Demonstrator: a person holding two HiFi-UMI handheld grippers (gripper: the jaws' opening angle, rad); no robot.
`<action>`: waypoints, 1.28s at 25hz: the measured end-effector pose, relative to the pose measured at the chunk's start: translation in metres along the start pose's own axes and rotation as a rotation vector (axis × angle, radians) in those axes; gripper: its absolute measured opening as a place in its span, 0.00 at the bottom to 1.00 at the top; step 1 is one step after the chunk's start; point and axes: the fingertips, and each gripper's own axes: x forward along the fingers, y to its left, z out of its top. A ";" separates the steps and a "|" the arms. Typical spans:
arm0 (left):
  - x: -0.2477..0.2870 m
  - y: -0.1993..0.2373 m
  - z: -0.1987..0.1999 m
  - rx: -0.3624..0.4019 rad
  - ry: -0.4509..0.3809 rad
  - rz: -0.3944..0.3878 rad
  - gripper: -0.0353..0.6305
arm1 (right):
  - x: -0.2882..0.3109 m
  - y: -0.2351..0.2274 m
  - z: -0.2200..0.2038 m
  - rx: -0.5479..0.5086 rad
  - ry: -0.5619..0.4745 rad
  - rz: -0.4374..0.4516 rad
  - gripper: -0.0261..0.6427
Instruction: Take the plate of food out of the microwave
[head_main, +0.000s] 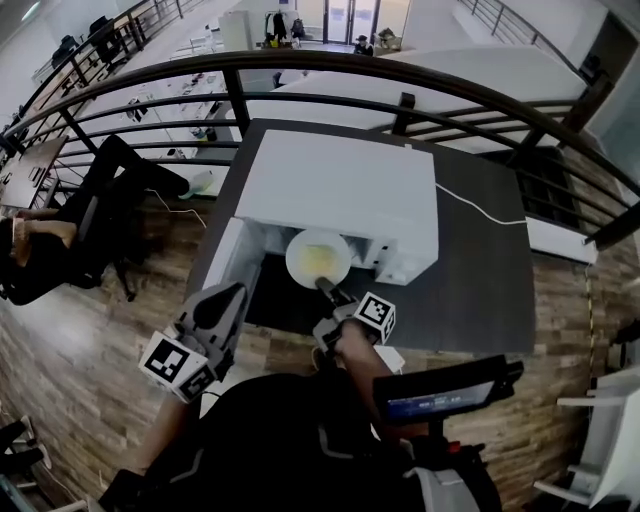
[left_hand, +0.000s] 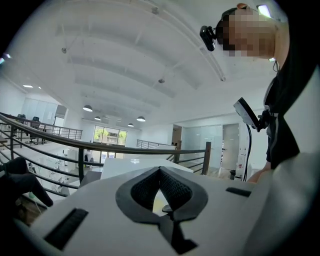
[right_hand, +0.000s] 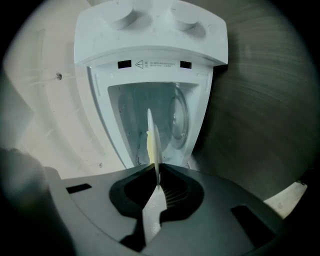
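On the table (head_main: 480, 290), in front of the railing (head_main: 400, 88): the microwave (head_main: 340, 190), its door (head_main: 228, 262) swung out to the left, a cable (head_main: 480, 207) lying on the tabletop to its right. Just before the open cavity, over the table's near part: the plate (head_main: 293, 258) with food (head_main: 320, 262) on it, near edge between the jaws of the right gripper (head_main: 327, 288). Left of that, in front of the door: the left gripper (head_main: 232, 296); further left, beyond the table, a seated person (head_main: 60, 250).

Dark table (head_main: 480, 280) on wood floor (head_main: 90, 340), white cable (head_main: 480, 207), curved black railing (head_main: 237, 100), seated person (head_main: 60, 260) at left
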 end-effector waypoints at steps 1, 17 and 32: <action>-0.002 -0.003 -0.001 -0.003 0.008 -0.007 0.06 | -0.005 0.005 -0.004 0.000 -0.001 0.008 0.06; 0.001 -0.036 0.004 0.001 -0.014 -0.110 0.06 | -0.050 0.035 -0.028 -0.022 -0.009 0.067 0.06; 0.013 -0.039 0.001 -0.006 -0.008 -0.126 0.06 | -0.060 0.038 -0.021 -0.026 -0.012 0.077 0.06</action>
